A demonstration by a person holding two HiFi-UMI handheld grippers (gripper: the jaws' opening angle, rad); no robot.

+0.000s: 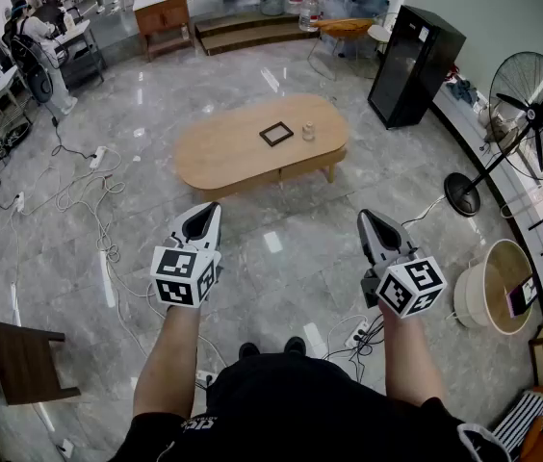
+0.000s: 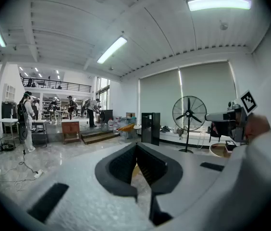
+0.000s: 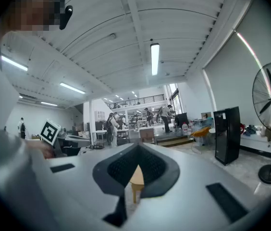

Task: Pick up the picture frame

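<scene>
Grey left gripper [image 1: 214, 208] and right gripper [image 1: 362, 216] abreast, forearms [image 1: 171, 354] outstretched, fingers [image 2: 120, 166] clenched empty, picture frame [image 1: 276, 134] well apart.

Bright but bent

Lit evenly by ceiling strip lights [image 2: 112, 50]; glaring in streaks off the glossy floor [image 1: 271, 243]; softly shadowed beneath the table [image 1: 223, 147]. Bent hard at edges, black in gripper-view corners. Blurred up close, perhaps by nearness.

A low oval table of light wood [image 1: 223, 152] stands on glossy grey marble floor [image 1: 281, 248]. On it lie a black square picture frame [image 1: 275, 134] and, just beside, a small clear glass [image 1: 308, 132]
</scene>
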